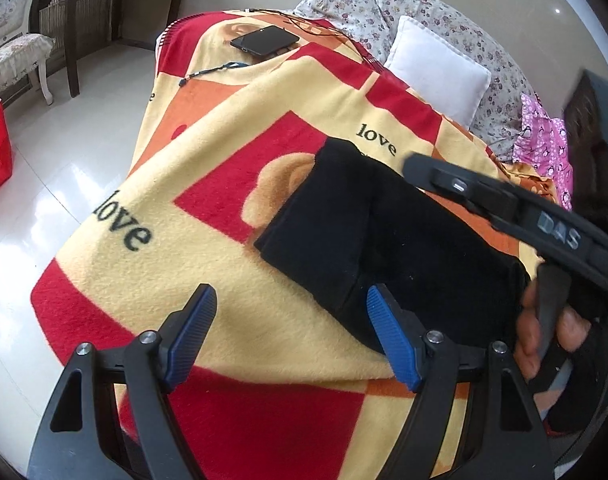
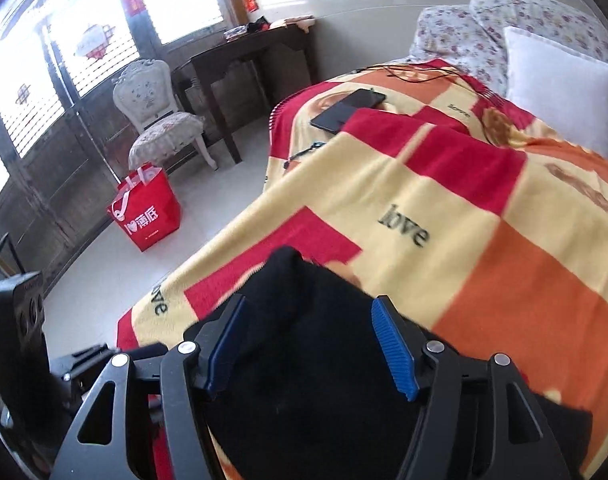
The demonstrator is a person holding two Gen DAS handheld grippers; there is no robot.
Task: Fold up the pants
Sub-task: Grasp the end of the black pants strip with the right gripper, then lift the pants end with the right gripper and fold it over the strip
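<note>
A bed draped in a red, yellow and orange blanket printed with the word "love" fills both views. Black pants, folded into a compact rectangle, lie flat on the blanket's near half. At the blanket's far end sits a white pillow; a dark phone rests near the far edge. The left gripper hovers beside the pants' near corner, jaws spread wide, gripping nothing. The right gripper hangs over the pants, jaws apart, pads not pressing the cloth.
</note>
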